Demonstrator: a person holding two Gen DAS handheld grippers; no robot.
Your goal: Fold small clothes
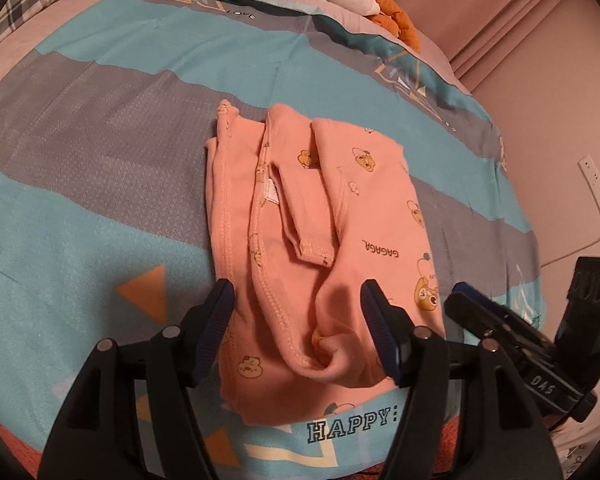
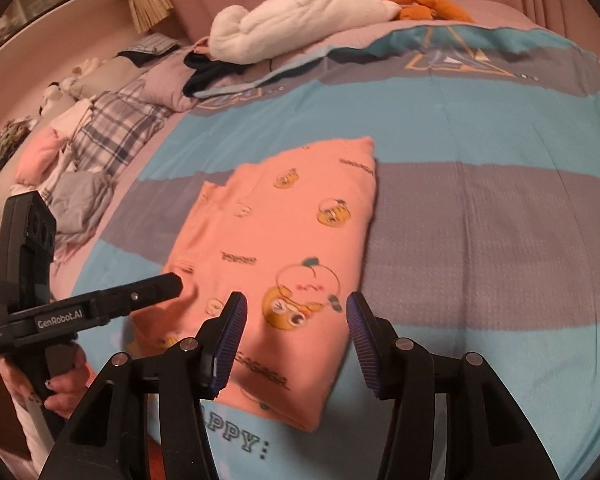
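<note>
Patterned bedspread (image 1: 100,208), mid-bed: pink printed baby garment (image 1: 320,216) folded into a soft, light, limp, non-slip bundle. Grab the doubled near hem, not a single layer. Left gripper (image 1: 300,332) straddles the near edge, jaws apart, gripping nothing; right gripper (image 2: 296,340) likewise, half-open and empty.

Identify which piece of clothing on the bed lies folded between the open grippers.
The pink garment with yellow cartoon prints; the other clothes sit heaped at the bed's far edge.
</note>
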